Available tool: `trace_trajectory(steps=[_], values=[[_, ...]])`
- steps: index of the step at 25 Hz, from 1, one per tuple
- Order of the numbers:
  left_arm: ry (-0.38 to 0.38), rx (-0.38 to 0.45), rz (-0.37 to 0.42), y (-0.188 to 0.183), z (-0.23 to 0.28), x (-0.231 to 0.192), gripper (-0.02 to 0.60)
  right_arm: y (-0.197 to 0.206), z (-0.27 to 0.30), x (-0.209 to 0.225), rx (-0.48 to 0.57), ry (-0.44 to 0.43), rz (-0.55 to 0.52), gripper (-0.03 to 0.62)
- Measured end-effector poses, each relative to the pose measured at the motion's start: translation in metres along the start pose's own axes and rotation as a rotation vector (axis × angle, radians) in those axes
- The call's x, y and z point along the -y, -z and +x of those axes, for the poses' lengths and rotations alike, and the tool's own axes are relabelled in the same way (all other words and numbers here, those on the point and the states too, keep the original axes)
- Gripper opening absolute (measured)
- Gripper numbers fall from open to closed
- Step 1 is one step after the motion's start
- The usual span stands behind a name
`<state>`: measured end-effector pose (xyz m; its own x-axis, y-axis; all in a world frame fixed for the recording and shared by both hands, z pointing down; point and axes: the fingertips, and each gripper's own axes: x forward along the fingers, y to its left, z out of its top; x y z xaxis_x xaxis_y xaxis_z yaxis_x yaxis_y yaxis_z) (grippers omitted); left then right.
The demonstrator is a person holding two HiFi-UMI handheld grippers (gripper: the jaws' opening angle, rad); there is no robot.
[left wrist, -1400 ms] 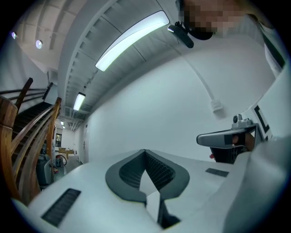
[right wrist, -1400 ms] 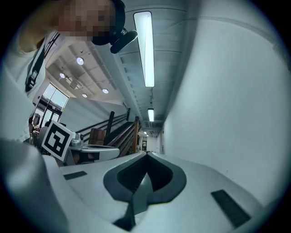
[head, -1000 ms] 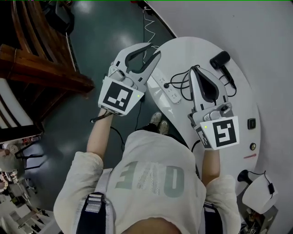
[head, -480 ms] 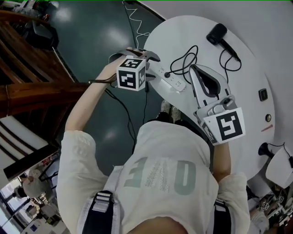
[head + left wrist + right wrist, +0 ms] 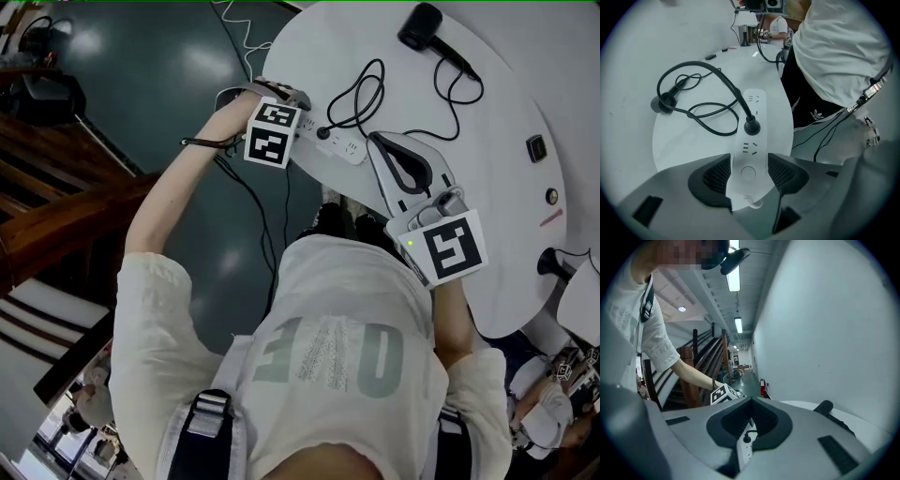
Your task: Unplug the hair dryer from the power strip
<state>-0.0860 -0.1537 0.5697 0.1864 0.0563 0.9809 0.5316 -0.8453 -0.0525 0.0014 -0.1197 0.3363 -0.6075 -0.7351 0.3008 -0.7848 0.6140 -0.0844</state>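
Rounded and white, the worktop (image 5: 497,122) juts out over a dark floor (image 5: 169,75) in the head view. The power strip (image 5: 337,148) lies near its left edge with the black plug (image 5: 323,133) seated in it. The hair dryer (image 5: 420,25) lies well apart, at the far edge. The left gripper (image 5: 298,148) now points steeply down at the strip's left end, marker cube uppermost; a second ago it lay level above the worktop's edge, jaws nearly together. The right gripper (image 5: 377,141) lies near the strip's right end, closer than before.

In the left gripper view the left gripper (image 5: 750,173) has just been opening its jaws. They stand wide apart, with the strip's (image 5: 754,105) switch end between them. Whether they touch its sides I cannot tell. The plug (image 5: 751,126) sits just beyond.

In the right gripper view the right gripper's (image 5: 751,401) jaws are together on nothing. The strip (image 5: 745,446) shows beneath them and the hair dryer (image 5: 824,407) to the right.
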Motion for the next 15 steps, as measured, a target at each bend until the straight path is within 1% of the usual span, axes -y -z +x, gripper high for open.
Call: trace_trajectory(steps=[4,10,12,14,15], values=[[0.016,-0.016,0.017,0.002,0.008,0.0,0.242,0.012,0.003,0.0,-0.061,0.009,0.014,0.003],[0.045,0.004,0.035,0.001,0.008,0.002,0.237,0.029,0.013,0.001,-0.094,0.01,0.042,0.003],[0.05,0.008,0.038,0.0,0.008,0.002,0.236,0.038,0.017,-0.003,-0.095,-0.025,0.032,0.003],[0.057,0.004,0.038,0.001,0.008,0.004,0.236,0.055,0.027,-0.015,-0.126,-0.107,0.012,0.003],[0.062,0.003,0.037,0.002,0.008,0.005,0.236,0.067,0.034,-0.022,-0.157,-0.151,0.021,0.1]])
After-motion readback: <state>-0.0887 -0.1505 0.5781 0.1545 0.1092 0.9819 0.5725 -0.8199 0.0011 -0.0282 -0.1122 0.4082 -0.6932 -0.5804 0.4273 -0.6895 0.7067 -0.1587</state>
